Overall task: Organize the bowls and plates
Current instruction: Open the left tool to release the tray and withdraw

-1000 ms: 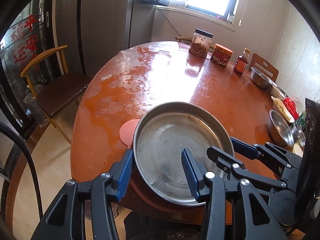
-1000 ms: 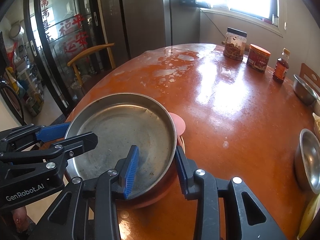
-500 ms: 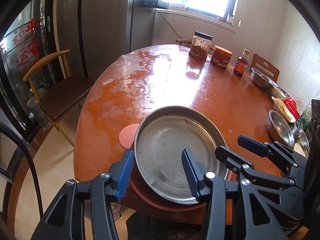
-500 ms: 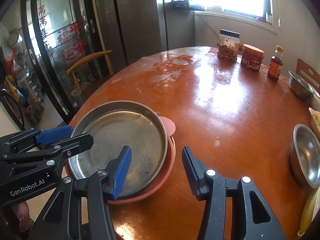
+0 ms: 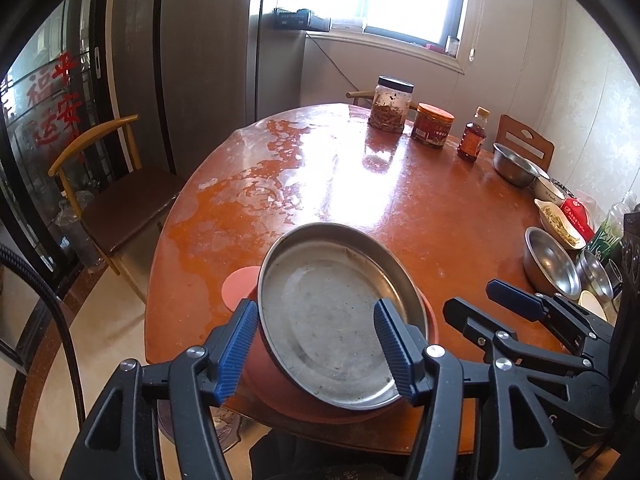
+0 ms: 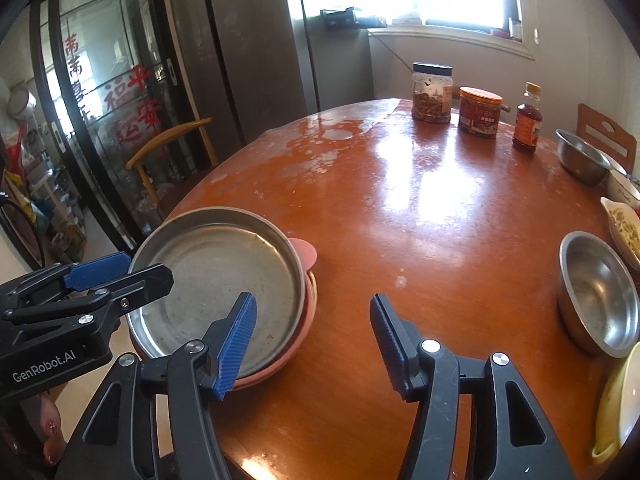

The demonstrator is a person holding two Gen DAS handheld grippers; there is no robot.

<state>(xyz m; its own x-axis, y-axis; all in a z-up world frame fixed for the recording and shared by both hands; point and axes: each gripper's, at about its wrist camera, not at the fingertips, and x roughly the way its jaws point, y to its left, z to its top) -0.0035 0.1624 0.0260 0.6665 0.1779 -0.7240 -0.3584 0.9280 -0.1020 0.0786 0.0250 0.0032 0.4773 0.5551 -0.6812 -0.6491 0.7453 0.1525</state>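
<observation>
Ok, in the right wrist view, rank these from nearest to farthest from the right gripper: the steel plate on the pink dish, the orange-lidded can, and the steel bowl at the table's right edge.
1. steel plate, just left of the right gripper, whose open jaws have just been widening, with nothing between them.
2. steel bowl, off to the right.
3. orange-lidded can, at the table's far side.

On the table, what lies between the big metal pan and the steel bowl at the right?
Nothing: in the right wrist view the tabletop between the metal pan and the steel bowl is bare wood, with only a small pale speck.
</observation>
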